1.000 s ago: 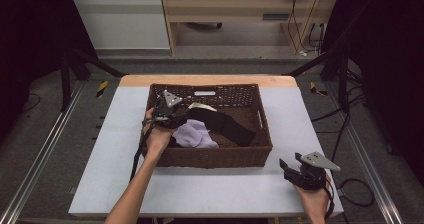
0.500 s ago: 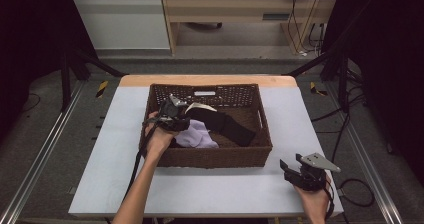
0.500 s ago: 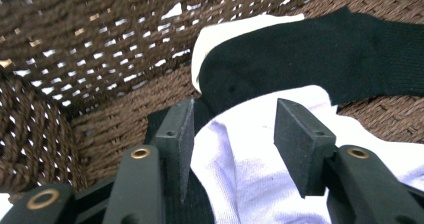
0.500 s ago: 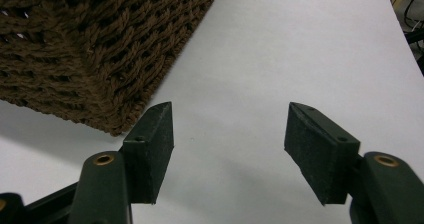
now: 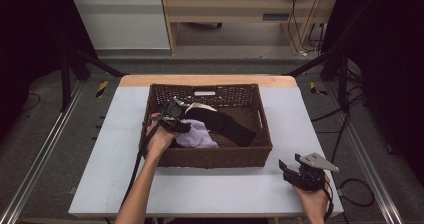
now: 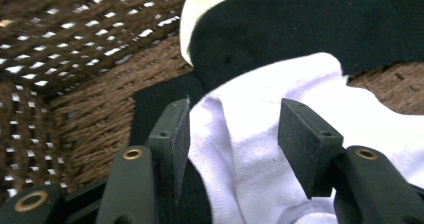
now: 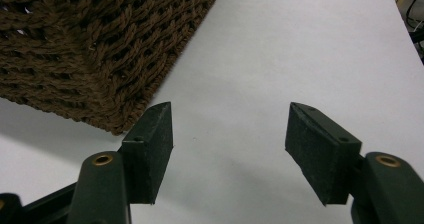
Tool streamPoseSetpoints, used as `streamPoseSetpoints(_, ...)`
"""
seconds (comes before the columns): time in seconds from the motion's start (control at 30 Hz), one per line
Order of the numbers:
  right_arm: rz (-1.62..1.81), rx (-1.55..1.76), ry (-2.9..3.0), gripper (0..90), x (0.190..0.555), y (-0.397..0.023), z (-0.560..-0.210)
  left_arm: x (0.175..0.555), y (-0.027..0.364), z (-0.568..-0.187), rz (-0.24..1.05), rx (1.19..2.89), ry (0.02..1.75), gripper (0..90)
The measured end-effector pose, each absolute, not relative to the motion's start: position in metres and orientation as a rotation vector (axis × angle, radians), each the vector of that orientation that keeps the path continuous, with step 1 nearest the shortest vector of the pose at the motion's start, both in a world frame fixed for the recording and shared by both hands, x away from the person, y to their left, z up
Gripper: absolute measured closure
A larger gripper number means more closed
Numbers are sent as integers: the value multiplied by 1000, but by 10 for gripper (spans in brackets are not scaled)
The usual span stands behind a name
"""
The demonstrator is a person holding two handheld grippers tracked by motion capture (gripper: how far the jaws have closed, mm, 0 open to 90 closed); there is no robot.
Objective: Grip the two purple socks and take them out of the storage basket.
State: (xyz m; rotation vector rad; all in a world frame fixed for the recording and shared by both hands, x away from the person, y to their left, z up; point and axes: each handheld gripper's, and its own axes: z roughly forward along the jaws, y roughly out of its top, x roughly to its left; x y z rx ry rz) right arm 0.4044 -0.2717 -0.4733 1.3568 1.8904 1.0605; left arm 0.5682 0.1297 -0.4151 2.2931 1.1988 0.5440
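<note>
The left gripper (image 5: 175, 118) has moved down and inward since the earlier frames and now sits low inside the woven basket (image 5: 215, 156), at its left end. Its jaws are spread apart, straddling the lavender cloth (image 6: 260, 149) without closing on it. A black cloth (image 5: 225, 124) lies just beyond the lavender one, over a cream piece (image 6: 200, 14) near the basket's far wall. The right gripper (image 5: 300, 173) stays on the surface off the basket's near right corner, jaws released and apart, unchanged.
</note>
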Motion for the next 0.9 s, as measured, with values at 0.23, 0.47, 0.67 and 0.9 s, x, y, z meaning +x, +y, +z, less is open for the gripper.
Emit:
streamPoseSetpoints(0.23,1062,1356,1898,357,405,-271,-473,572,129,-419,419,2336,1218,572)
streamPoseSetpoints(0.47,1062,1359,1896,357,404,-271,-473,572,129,-417,362,2346,1198,828)
streamPoseSetpoints(0.67,1055,1355,1895,358,404,-272,-473,566,130,-411,429,2281,1155,849)
streamPoseSetpoints(0.9,1058,1356,1887,359,402,-272,-473,556,138,-399,547,2128,1105,850)
